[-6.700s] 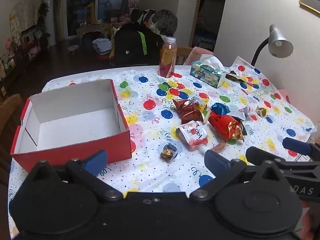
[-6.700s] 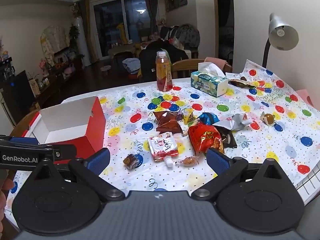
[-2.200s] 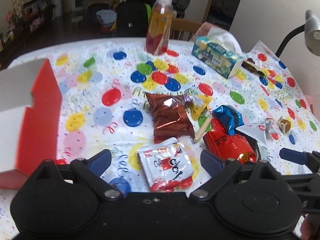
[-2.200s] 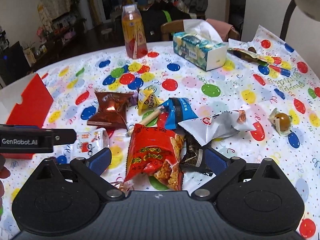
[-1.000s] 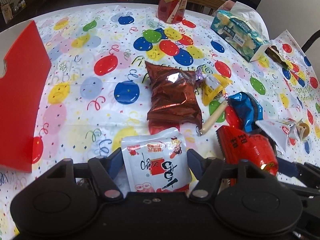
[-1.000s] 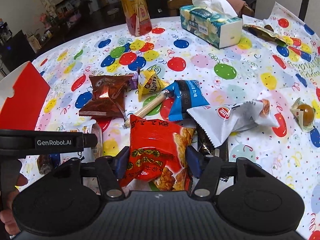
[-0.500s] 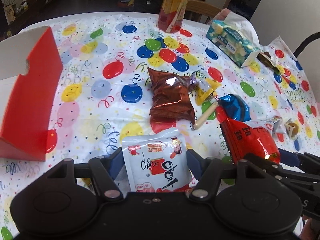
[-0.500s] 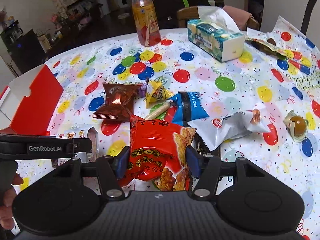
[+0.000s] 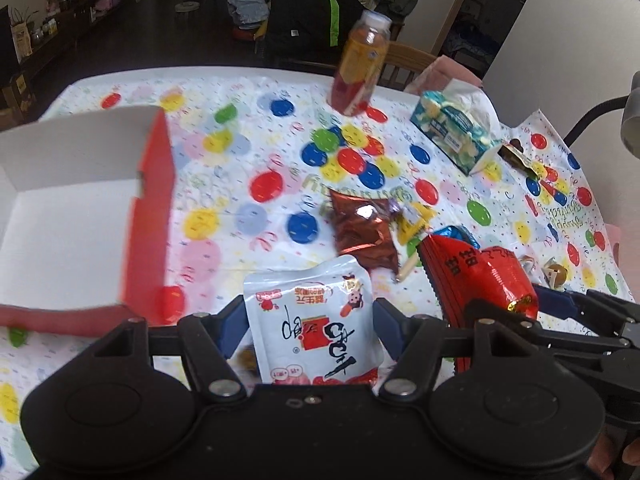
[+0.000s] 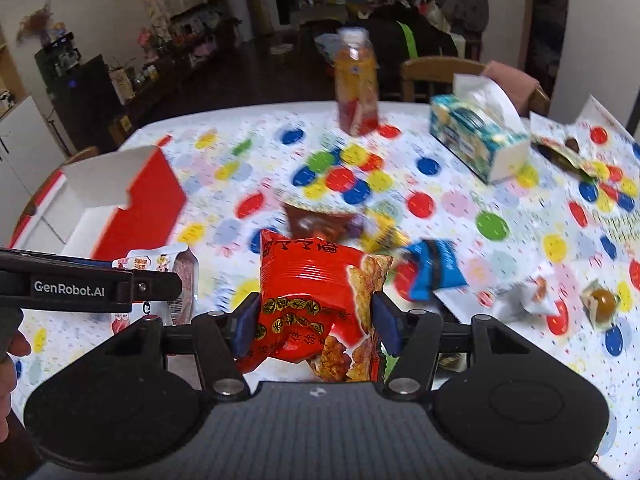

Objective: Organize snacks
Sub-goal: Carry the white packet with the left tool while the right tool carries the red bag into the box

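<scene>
Room: a dim living space lies behind a table [image 9: 224, 80] covered with a balloon-print cloth; a wooden chair [image 10: 436, 76] stands at its far side.
Left gripper [image 9: 308, 328]: its blue pads pinch a white snack pouch [image 9: 316, 328] with red print, held upright between them and, as far as the blurred view lets one judge, lifted clear of the cloth.
Right gripper [image 10: 316, 320]: its blue pads clamp a red chip bag [image 10: 316, 292] from both sides, the bag standing up between them.
Box: a red box [image 9: 152, 216] with a white inside sits open at the left of the table, near the white pouch but apart from it; what shows of its inside is bare.
Loose snacks: a brown foil packet [image 9: 360, 228], a small yellow packet [image 10: 384, 232] and a blue packet [image 10: 436, 268] lie near the table's middle, beyond the held bags; a white wrapper [image 10: 516, 300] and a wrapped round sweet [image 10: 602, 302] lie further right.
Far edge: a juice bottle [image 10: 356, 88] stands upright, with a tissue box [image 10: 476, 140] to its right.
Hand: part of a hand [image 10: 10, 364] shows at the left edge of the right wrist view, behind the left gripper's body.
</scene>
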`<state>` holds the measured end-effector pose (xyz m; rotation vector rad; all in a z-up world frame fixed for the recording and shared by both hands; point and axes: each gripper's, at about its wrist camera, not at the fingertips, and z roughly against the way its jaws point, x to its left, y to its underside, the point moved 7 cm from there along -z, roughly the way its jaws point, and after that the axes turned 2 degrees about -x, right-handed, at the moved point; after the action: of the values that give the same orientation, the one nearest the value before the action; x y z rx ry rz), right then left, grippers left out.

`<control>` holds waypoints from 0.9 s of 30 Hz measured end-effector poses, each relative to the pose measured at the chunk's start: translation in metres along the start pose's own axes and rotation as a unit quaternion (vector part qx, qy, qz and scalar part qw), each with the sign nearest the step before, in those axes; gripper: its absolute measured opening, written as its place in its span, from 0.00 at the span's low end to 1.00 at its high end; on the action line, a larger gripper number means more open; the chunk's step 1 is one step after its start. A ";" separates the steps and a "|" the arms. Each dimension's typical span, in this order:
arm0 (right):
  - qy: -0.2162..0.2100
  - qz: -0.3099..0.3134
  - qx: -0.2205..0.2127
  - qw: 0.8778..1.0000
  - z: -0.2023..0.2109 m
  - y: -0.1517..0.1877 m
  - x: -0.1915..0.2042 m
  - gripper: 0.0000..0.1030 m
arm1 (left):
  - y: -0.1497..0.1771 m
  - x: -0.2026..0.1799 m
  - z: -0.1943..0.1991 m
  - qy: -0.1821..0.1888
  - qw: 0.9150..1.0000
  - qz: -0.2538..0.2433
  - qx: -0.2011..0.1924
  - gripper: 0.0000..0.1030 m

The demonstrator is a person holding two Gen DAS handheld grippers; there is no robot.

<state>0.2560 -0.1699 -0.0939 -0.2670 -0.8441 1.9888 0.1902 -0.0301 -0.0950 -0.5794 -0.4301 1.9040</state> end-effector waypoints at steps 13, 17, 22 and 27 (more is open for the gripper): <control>-0.043 0.048 -0.036 0.997 -0.006 -0.047 0.136 0.57 | -0.036 0.105 0.063 -0.016 0.999 0.010 -0.032 0.63; -0.056 0.066 -0.038 0.996 -0.018 -0.058 0.174 0.57 | -0.047 0.144 0.073 -0.039 0.998 0.019 -0.044 0.63; -0.067 0.092 -0.040 0.993 -0.037 -0.067 0.217 0.57 | -0.060 0.191 0.077 -0.063 0.996 0.029 -0.051 0.63; -0.075 0.110 -0.028 0.991 -0.062 -0.071 0.252 0.57 | -0.071 0.228 0.066 -0.077 0.995 0.035 -0.045 0.63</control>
<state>0.1975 0.0902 -0.0573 -0.2548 -1.0043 2.2146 0.1295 0.2052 -0.0472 -0.5132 -0.6044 2.0133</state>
